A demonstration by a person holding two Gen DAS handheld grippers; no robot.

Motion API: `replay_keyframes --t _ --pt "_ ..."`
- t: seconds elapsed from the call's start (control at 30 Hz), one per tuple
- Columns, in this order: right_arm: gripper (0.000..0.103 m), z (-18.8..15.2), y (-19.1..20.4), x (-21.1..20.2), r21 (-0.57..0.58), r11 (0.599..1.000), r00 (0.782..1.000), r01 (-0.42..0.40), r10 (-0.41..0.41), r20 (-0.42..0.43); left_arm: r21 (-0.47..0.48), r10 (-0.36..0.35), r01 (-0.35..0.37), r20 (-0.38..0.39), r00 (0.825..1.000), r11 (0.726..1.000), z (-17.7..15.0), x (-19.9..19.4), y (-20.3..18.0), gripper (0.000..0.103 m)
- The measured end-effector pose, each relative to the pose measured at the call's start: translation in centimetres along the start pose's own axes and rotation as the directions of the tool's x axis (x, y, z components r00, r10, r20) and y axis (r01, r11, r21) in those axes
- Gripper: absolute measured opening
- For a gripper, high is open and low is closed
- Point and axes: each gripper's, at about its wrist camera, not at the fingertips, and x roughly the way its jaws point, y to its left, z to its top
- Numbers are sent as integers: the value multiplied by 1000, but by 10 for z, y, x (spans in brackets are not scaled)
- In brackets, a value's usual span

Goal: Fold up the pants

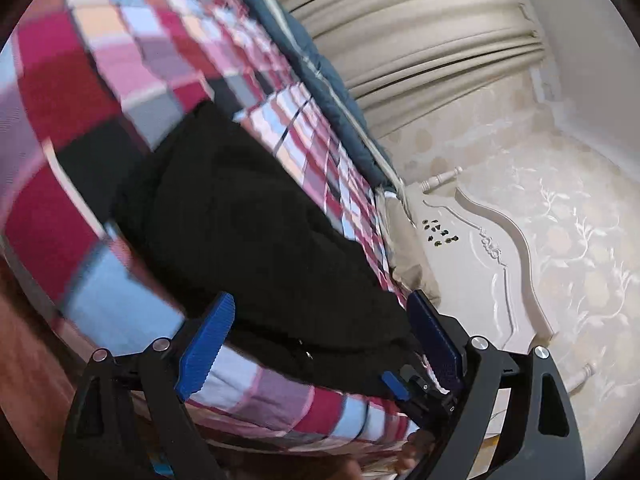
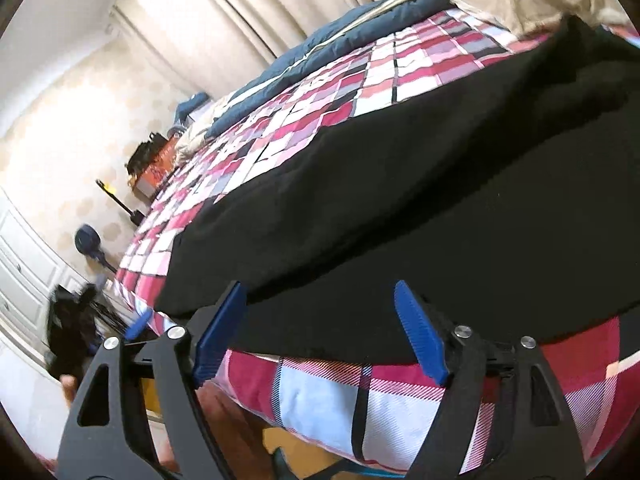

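Checked bedding in red, pink and pale blue (image 2: 320, 392) is covering a bed set against cream curtains (image 1: 400, 40), and the black pants (image 2: 400, 208) are lying spread across it near the front edge, apparently so that the fabric can be flattened and doubled over on a broad, soft surface. The left gripper (image 1: 320, 344) is hovering at the bed's edge with its blue pads wide apart and nothing clamped, the dark cloth lying beyond them. The right gripper (image 2: 320, 328) is likewise standing open over the hem of the cloth, gripping nothing. Both seem to be positioned for a fresh grasp. Waistband, legs and existing folds are proving hard to distinguish, since the black fabric is swallowing detail. Motion blur is softening the left view, and the pants are running off the right view's margin.
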Motion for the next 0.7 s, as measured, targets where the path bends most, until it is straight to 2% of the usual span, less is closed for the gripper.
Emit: replay_keyframes --t 0.1,0.33,0.43,0.57,0.7 --pt "77 -1 -3 -2 10 1000 1000 1 -1 5 -71 -22 21 -21 1000 997 -6 13 7 86" --pt "78 -2 -5 -3 23 1000 1000 -8 8 13 -101 0 -6 -57 998 995 -20 30 14 86" --pt "78 -1 -8 -2 29 1000 1000 -11 11 14 -124 8 -10 -15 1000 992 -14 25 23 86" --pt "78 -2 -11 -5 41 999 1000 -15 14 22 -104 68 -59 83 994 993 5 10 26 86" --pt "78 8 -20 -8 77 997 999 -20 16 46 -134 96 -79 125 988 988 20 2 39 85"
